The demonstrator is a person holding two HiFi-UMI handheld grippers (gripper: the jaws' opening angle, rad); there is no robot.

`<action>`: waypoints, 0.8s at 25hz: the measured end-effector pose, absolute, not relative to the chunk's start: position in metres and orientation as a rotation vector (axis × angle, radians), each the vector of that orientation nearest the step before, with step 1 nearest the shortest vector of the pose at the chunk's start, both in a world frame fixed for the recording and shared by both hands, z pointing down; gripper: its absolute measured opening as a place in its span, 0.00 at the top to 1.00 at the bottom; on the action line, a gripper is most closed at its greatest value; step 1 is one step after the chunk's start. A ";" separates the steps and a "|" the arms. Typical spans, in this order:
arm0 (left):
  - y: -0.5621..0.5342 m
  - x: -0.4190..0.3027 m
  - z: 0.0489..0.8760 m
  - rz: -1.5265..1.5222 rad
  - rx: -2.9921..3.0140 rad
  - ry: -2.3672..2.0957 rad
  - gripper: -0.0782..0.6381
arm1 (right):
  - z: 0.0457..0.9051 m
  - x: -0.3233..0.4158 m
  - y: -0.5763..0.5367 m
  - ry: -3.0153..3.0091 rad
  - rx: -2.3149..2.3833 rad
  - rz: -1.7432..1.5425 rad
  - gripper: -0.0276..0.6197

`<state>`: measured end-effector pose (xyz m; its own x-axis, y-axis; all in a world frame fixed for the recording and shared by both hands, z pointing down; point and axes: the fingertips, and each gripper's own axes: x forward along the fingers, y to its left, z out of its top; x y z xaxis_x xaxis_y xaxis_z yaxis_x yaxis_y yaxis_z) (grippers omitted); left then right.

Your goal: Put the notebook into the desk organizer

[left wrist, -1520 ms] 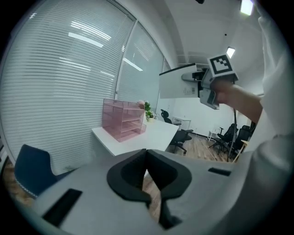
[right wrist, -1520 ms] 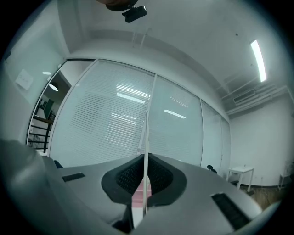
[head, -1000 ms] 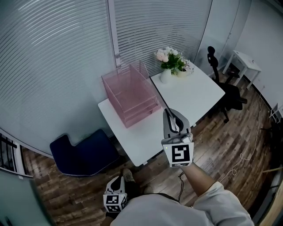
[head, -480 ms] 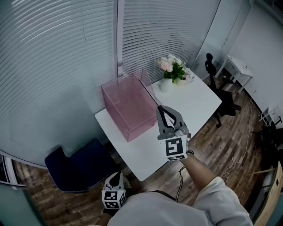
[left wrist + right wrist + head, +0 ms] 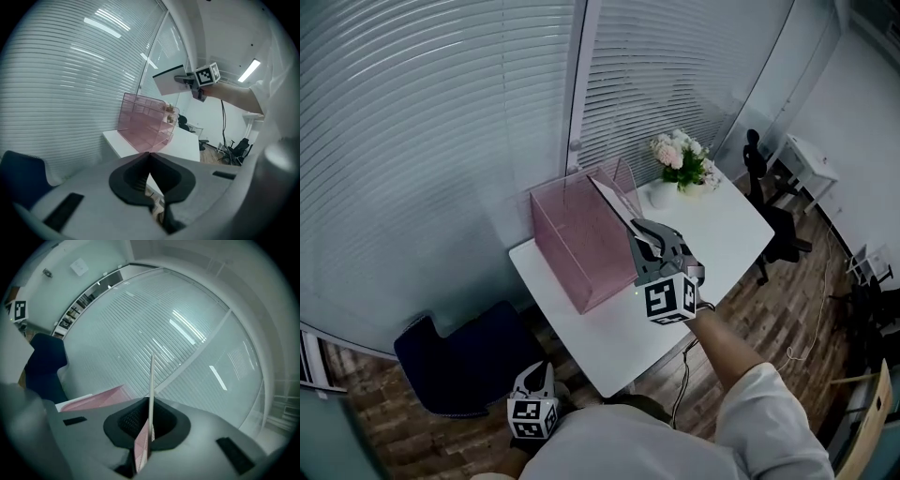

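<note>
The notebook (image 5: 614, 204) is thin and white, seen almost edge-on, and slants up to the left over the pink see-through desk organizer (image 5: 574, 246). My right gripper (image 5: 643, 234) is shut on its lower end, held in the air above the white table (image 5: 623, 342). In the right gripper view the notebook (image 5: 151, 380) stands as a thin upright line between the closed jaws, with the organizer (image 5: 93, 400) below it. My left gripper (image 5: 538, 377) hangs low by my body, shut and empty. The left gripper view shows the raised notebook (image 5: 168, 80) above the organizer (image 5: 144, 125).
A white vase of pink and white flowers (image 5: 680, 161) stands at the table's far end. Slatted blinds (image 5: 441, 112) run behind the organizer. A dark blue seat (image 5: 459, 361) sits left of the table. A black office chair (image 5: 783, 225) is on the wooden floor to the right.
My right gripper has risen and moved towards the organizer, carrying the notebook over its top edge. The left gripper has stayed low beside my body.
</note>
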<state>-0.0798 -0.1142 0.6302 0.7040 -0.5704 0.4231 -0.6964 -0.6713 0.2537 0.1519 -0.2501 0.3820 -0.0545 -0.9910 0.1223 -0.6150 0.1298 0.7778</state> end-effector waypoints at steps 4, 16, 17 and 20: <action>-0.125 -0.077 0.629 0.421 2.492 -1.040 0.88 | 0.393 0.153 -0.275 -1.752 1.452 -0.764 0.92; -0.130 -0.064 0.633 0.374 2.358 -1.229 0.88 | 0.461 0.153 -0.327 -1.725 1.046 -0.884 0.92; -0.129 -0.063 0.635 0.376 2.345 -1.242 0.88 | 0.470 0.155 -0.331 -1.719 1.009 -0.888 0.92; -0.126 -0.064 0.642 0.380 2.306 -1.276 0.88 | 0.494 0.157 -0.340 -1.701 0.902 -0.894 0.92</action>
<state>-0.0639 -0.1258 0.6418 0.5283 -0.7176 0.4538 -0.8490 -0.4541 0.2702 0.1566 -0.3401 0.4943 -0.2493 -0.8778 0.4090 -0.1606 0.4540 0.8764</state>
